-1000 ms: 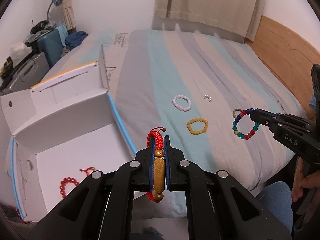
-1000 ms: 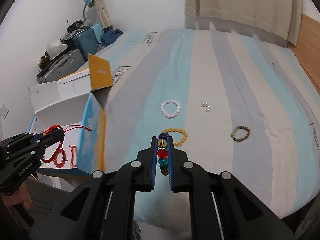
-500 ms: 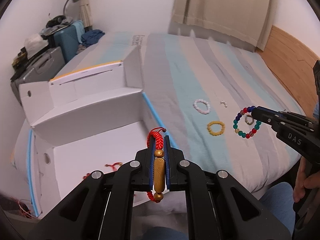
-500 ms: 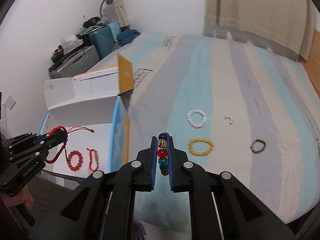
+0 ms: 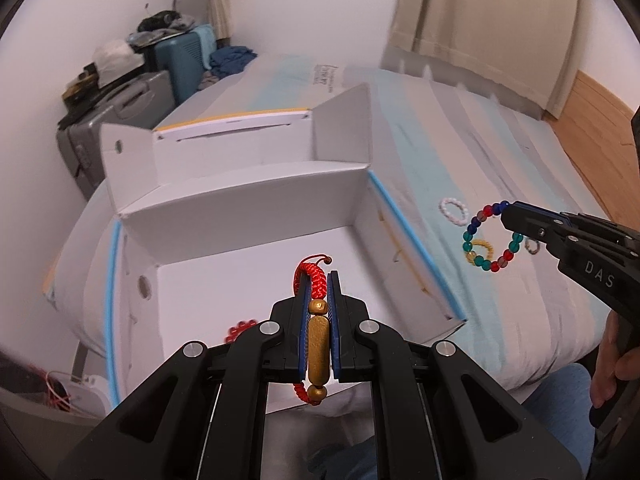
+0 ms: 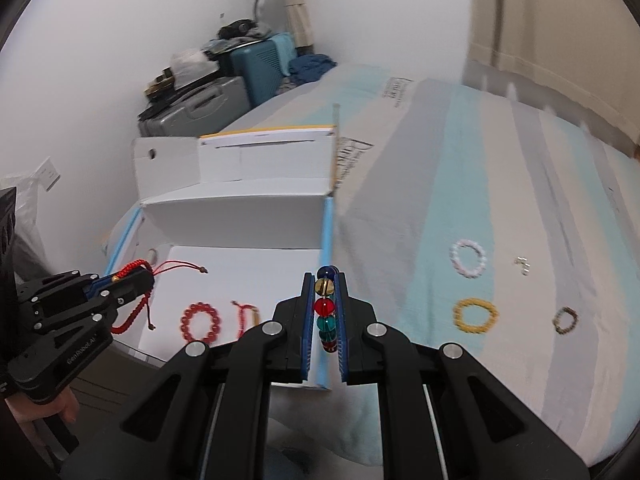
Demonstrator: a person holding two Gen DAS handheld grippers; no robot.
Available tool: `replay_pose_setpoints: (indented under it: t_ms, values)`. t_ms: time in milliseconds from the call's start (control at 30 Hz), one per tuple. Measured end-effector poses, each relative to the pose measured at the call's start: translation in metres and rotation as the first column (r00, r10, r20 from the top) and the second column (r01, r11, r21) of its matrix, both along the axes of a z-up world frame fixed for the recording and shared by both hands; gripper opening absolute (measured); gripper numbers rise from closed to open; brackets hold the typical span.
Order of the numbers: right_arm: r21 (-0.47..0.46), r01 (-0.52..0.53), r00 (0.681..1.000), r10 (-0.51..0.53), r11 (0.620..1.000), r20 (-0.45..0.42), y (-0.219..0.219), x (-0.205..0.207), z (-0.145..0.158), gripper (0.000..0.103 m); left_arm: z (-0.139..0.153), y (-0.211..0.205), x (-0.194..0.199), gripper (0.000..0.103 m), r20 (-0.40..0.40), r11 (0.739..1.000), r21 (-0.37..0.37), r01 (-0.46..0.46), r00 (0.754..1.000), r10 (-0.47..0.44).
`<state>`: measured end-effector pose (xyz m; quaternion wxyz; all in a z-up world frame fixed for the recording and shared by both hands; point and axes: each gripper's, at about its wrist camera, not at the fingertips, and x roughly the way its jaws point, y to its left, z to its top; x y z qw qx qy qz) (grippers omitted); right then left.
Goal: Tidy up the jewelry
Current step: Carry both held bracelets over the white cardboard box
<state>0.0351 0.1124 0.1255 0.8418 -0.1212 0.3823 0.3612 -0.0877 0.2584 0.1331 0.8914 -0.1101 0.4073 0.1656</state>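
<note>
Both tools swung toward box; left tool clamps red cord bracelet, right tool clamps bead bracelet. Light, limp; pinch across strand.

left gripper: matte black linkage arms, round silver screw heads at the pivots, blue ribbed pads inside the fingers
left gripper side: pale lettering "GenRobot.AI"
right gripper: same black build, silver screws, blue pads
right gripper side: grey lettering "DAS"
person's leg: blue denim
</note>
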Motion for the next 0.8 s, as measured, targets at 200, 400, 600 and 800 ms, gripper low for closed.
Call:
replay_pose_setpoints:
  t_ms: [200, 400, 600, 800]
  values:
    - [-0.011, -0.056, 0.998, 0.056, 0.998, -0.014, 0.033, -0.015, -0.010, 0.009, -0.007, 0.019, -0.015, 0.007, -0.011, 0.999, -0.008, -0.042, 0.999, 0.042]
    - [-0.037, -0.090, 0.995, 0.089, 0.995, -0.039, 0.059, -0.024, -0.032, 0.009, -0.021, 0.033, -0.029, 0.007, -0.030, 0.997, -0.019, -0.072, 0.997, 0.072]
    - [-0.059, -0.113, 0.992, 0.109, 0.992, -0.067, 0.079, -0.029, -0.054, 0.009, -0.040, 0.050, -0.037, 0.007, -0.063, 0.994, -0.028, -0.107, 0.992, 0.105]
    - [-0.090, -0.127, 0.989, 0.119, 0.988, -0.092, 0.092, -0.029, -0.075, 0.009, -0.061, 0.064, -0.038, 0.007, -0.099, 0.991, -0.043, -0.128, 0.987, 0.123]
